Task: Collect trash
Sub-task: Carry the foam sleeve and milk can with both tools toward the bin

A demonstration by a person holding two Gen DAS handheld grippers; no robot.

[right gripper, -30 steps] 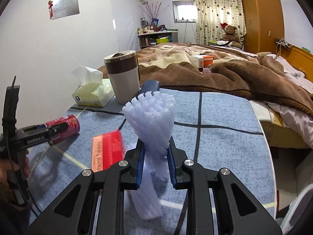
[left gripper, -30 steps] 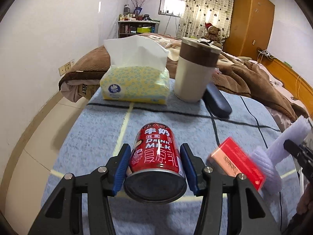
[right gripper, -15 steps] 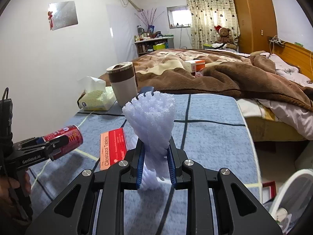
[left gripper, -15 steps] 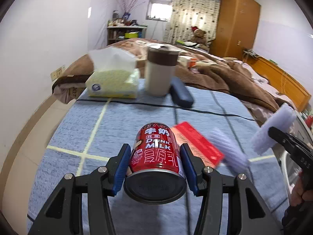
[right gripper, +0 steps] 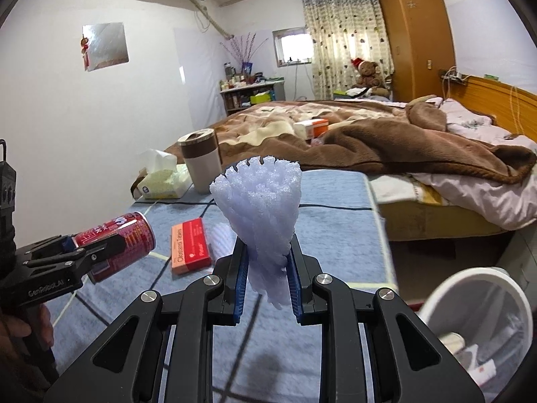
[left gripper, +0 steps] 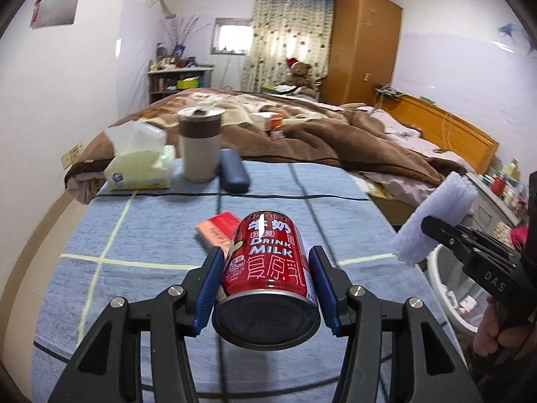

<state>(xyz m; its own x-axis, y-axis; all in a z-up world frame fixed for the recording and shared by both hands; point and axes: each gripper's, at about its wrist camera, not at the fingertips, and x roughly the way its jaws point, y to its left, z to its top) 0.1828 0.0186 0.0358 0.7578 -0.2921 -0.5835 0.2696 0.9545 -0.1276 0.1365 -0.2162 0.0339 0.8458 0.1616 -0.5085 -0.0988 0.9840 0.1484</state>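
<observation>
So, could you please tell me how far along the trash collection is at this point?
Done: the white bin already holds some scraps. In hand: the left gripper clamps the red milk can, the right gripper the white foam netting. Left: bin both, then perhaps the red tablet box on the table.

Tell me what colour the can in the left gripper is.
Red with white lettering; the can shows best in the left wrist view.
</observation>
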